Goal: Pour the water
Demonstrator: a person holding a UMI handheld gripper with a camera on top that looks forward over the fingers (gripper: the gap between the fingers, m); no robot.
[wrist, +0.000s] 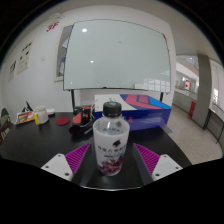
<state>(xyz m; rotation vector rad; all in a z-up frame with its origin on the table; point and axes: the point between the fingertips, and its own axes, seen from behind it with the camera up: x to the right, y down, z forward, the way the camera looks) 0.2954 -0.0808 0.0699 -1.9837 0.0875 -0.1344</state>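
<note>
A clear plastic water bottle (109, 145) with a black cap and a white label with dark lettering and a floral print stands upright between my fingers. My gripper (111, 160) is shut on it: the left pink pad (78, 158) and the right pink pad (146, 158) press against the bottle's lower sides. The bottle's cap is on. Its base is hidden low between the fingers, so I cannot tell whether it touches the dark table (45, 142). No cup or other vessel shows near the bottle.
A large whiteboard (115, 55) stands beyond the table. A blue table (148, 108) sits ahead to the right. Small items lie on the dark table's far left: a yellow object (42, 117) and a red object (72, 118).
</note>
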